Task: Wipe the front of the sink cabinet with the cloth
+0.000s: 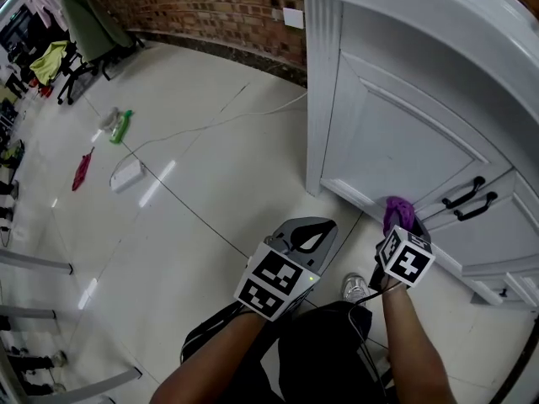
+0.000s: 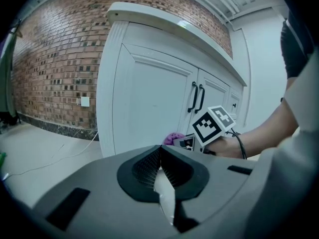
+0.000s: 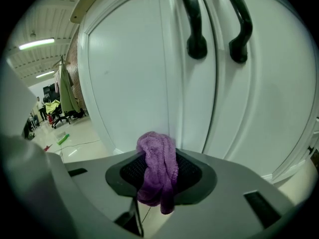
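Note:
The white sink cabinet (image 1: 396, 133) has two panelled doors with black handles (image 1: 468, 199). My right gripper (image 1: 397, 220) is shut on a purple cloth (image 1: 397, 212), held low against the left door near its bottom edge. In the right gripper view the purple cloth (image 3: 158, 168) bunches between the jaws, close to the door front (image 3: 144, 78), with the handles (image 3: 214, 19) above. My left gripper (image 1: 307, 236) hangs left of the right one, off the cabinet, jaws closed on nothing. The left gripper view shows the cabinet (image 2: 149, 98) and the cloth (image 2: 173, 138) ahead.
A brick wall (image 1: 210, 7) runs behind the cabinet. A white cord (image 1: 219, 120) trails over the tiled floor. A green spray bottle (image 1: 121, 126), a white block (image 1: 126, 175) and a red rag (image 1: 82, 170) lie to the left. Chairs and clothes stand at far left.

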A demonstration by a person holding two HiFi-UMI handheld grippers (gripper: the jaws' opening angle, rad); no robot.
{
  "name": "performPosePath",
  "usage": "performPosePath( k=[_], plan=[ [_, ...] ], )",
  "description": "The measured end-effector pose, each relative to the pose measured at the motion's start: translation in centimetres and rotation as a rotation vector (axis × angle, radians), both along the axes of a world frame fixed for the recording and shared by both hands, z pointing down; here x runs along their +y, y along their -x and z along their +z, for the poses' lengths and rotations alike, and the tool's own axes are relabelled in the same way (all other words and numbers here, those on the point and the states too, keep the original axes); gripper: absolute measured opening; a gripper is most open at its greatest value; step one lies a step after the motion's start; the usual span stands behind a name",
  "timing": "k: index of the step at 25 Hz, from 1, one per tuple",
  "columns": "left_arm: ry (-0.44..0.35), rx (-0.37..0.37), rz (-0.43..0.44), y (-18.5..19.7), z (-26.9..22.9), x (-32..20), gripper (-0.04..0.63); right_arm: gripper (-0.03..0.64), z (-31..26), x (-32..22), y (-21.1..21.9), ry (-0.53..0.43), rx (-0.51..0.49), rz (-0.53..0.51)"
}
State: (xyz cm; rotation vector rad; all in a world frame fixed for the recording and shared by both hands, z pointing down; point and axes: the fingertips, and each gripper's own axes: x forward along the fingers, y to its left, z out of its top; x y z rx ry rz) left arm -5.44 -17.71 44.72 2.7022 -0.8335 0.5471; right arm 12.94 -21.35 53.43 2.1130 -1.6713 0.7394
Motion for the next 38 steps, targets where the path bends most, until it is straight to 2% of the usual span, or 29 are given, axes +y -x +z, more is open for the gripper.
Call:
performPosePath(
  k=[3, 10, 16, 24, 38],
  plan=[
    [0.013, -0.005, -0.011, 0.9, 1.0, -0.2, 0.005, 0.141, 0.7, -0.8, 2.2, -0.002, -0.022, -0.051],
    [0.037, -0.012, -0.031, 2.8, 2.6, -1.4, 0.005, 0.141, 2.4, -4.8, 9.8, -0.003, -0.027, -0.245],
    [0.049, -0.015, -0.031, 3.5, 3.1, -1.7, 0.005, 0.142, 4.2, -7.7, 13.7, 0.009, -0.045, -0.285],
    [0.065, -0.019, -0.044, 4.8, 3.6, -1.6, 0.005, 0.141, 5.8, -9.4, 12.9, 0.048, -0.054, -0.206],
    [0.052, -0.033, -0.017, 2.8, 2.7, -0.8, 0.005, 0.141, 6.3, -5.7, 7.0, 0.080, -0.054, -0.094]
  ],
)
